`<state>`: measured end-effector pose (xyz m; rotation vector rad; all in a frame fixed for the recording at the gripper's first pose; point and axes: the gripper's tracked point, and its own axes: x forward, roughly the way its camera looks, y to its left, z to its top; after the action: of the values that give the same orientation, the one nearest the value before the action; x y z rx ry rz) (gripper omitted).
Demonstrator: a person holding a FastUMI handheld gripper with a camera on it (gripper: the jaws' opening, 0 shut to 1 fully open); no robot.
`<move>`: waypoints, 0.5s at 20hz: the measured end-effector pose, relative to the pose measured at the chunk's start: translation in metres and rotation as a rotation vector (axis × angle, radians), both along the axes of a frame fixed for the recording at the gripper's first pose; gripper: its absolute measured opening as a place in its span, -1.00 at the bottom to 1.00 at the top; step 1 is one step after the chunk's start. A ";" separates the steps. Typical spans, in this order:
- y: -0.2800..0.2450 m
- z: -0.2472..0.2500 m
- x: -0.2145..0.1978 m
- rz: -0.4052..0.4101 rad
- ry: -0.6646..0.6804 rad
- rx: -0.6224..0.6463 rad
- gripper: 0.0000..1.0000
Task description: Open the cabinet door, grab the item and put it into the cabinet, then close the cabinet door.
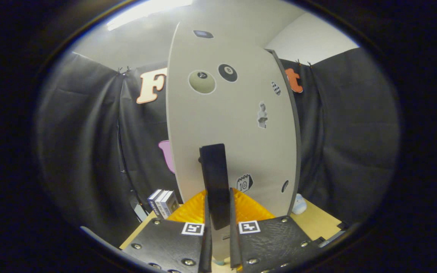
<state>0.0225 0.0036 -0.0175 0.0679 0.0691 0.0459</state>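
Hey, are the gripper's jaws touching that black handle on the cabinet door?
Touching. In the gripper view, the black handle on the cabinet door runs down between the gripper jaws, and both close against its sides with no gap.

A recording booth: black cloth walls (pixel 89 151) hung around a wooden table (pixel 317 223), white ceiling above.

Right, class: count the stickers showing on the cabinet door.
7 on the cabinet door: one at the top, two balls below it, a checkered one by the right edge, a bust, a numbered one and an oval low down. The gripper, closed on the door handle, may hide others.
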 end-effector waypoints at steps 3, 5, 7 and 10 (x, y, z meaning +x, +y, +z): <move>-0.027 0.003 -0.026 -0.040 0.005 0.005 -0.63; -0.050 0.005 -0.041 -0.085 0.014 0.012 -0.63; -0.075 0.008 -0.056 -0.125 0.019 0.018 -0.64; -0.112 0.013 -0.072 -0.169 0.021 0.018 -0.64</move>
<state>-0.0494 -0.1081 -0.0045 0.0915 0.0840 -0.1229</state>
